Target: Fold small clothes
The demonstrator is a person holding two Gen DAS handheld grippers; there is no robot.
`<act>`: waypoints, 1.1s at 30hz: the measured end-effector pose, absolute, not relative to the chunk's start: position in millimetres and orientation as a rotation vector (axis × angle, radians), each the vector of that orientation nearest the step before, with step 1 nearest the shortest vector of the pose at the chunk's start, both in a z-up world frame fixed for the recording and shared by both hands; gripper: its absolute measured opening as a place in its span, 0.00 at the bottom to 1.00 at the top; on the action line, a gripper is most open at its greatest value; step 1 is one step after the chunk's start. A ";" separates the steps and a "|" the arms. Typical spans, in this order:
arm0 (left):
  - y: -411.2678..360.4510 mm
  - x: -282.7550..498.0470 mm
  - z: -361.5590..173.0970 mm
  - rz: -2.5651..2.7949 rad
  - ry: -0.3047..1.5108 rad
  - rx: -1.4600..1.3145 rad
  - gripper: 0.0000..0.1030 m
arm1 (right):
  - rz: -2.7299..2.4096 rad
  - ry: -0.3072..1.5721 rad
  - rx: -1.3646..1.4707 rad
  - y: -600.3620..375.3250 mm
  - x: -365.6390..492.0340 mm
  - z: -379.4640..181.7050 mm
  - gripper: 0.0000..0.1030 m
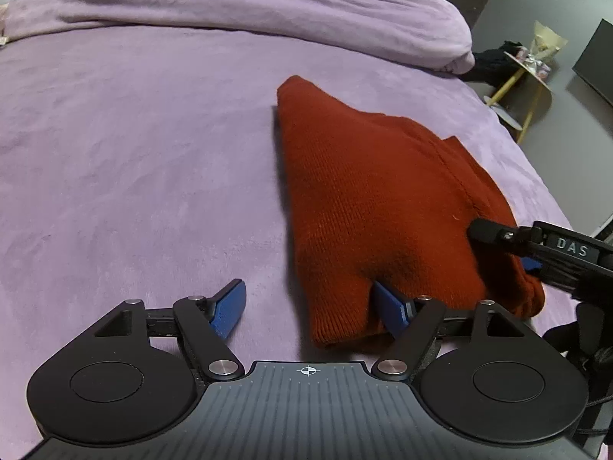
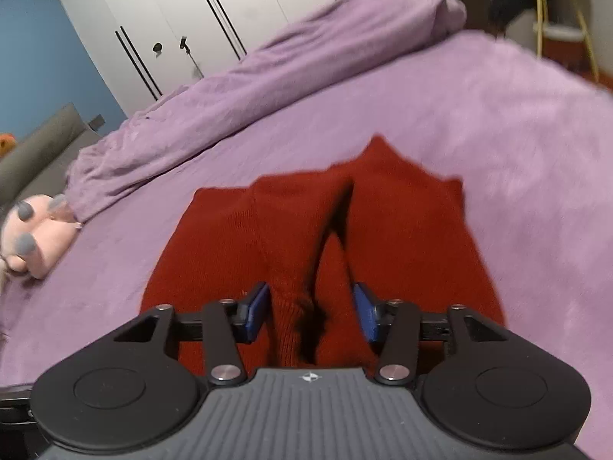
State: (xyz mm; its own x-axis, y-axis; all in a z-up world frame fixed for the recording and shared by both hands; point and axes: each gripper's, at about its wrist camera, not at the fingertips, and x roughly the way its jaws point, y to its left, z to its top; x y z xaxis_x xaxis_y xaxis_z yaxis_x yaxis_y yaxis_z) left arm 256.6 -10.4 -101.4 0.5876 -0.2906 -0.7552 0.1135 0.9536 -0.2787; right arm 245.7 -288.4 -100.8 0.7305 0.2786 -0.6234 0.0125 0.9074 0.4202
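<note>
A rust-red knit garment (image 1: 375, 207) lies folded on the purple bed sheet (image 1: 134, 161). In the left wrist view my left gripper (image 1: 310, 308) is open wide at the garment's near left corner. One blue pad rests over bare sheet and the other is tucked against the cloth's edge. My right gripper (image 1: 536, 253) reaches in from the right over the garment's near right side. In the right wrist view the red garment (image 2: 402, 237) fills the middle. A raised ridge of it stands between the parted blue pads of the right gripper (image 2: 310, 312), which is open.
A bunched purple duvet (image 1: 230, 4) runs along the far side of the bed. A pink plush toy (image 2: 30, 237) lies at the left edge. Beyond the bed's right edge stands a small table with yellow legs (image 1: 528, 76). White wardrobe doors (image 2: 214, 19) are behind.
</note>
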 end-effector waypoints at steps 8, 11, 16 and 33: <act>-21.2 247.9 -98.1 -0.222 0.924 -0.162 0.76 | 0.199 0.721 0.260 -255.3 261.9 -96.0 0.21; -30.8 250.3 -97.6 -0.230 0.924 -0.156 0.77 | 0.161 0.577 0.084 -239.3 249.3 -67.9 0.20; -44.9 251.5 -99.6 -0.254 0.927 -0.138 0.81 | 0.076 0.485 0.023 -246.3 238.2 -49.5 0.19; -37.8 251.9 -106.8 -0.201 0.981 -0.189 0.80 | -0.045 0.687 0.259 -333.8 234.8 -104.2 0.35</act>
